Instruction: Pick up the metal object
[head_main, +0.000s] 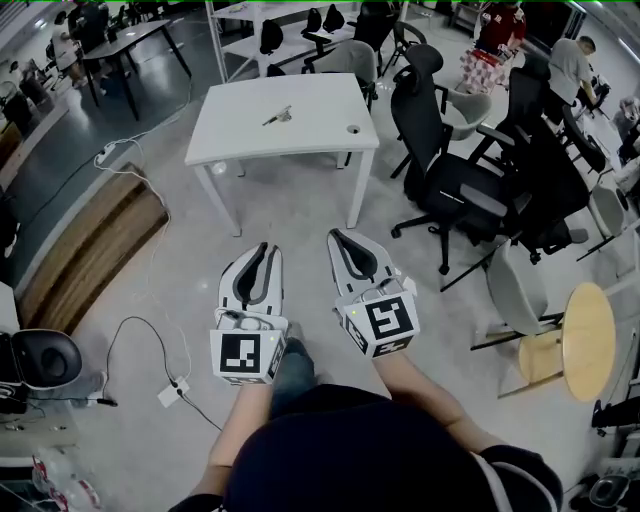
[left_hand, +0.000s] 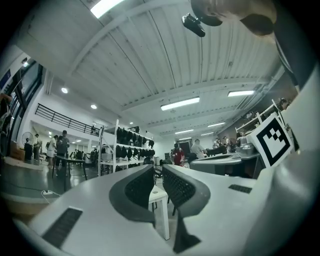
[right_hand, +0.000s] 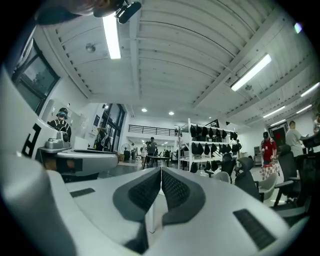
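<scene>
the table (head_main: 320, 140) is white; the metal object (head_main: 277, 116) on its tabletop is silvery grey. the left gripper (head_main: 265, 248) and right gripper (head_main: 340, 238) are white with dark grey textured pads (right_hand: 144, 190), their cubes (head_main: 247, 357) patterned with black-and-white squares. the office chairs (head_main: 440, 150) are black, the floor (head_main: 400, 290) pale grey.

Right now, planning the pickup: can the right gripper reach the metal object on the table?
Probably not yet: the right gripper is held well short of the white table, jaws together. Only floor lies between, so nothing blocks the metal object.
</scene>
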